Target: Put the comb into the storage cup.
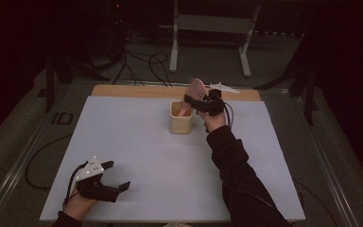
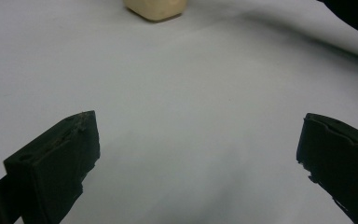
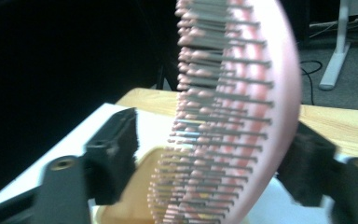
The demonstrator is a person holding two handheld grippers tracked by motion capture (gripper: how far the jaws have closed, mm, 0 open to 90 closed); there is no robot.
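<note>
High view puts my right tongs (image 1: 197, 103) just above and behind the cup (image 1: 180, 117), with the pink brush (image 1: 194, 93) standing between them, handle down in the cup and bristled head up. From the right gripper view, the brush (image 3: 235, 116) sits in the gap between my two jaws, bristles facing the left jaw. That jaw stands clear of the bristles. The right jaw is just beside the back of the head, and I cannot tell whether it touches. So these tongs are apart and I judge the brush released, leaning in the cup (image 3: 135, 186) on its own.

My left tongs (image 1: 108, 182) rest low on the near corner of the counter (image 1: 137, 156), jaws wide apart with nothing between them; the cup (image 2: 154, 9) lies well ahead of them.

By my judgement the main work is done: the brush is in the cup. What is left is to draw my right tongs back without catching the bristles or tipping the cup.
</note>
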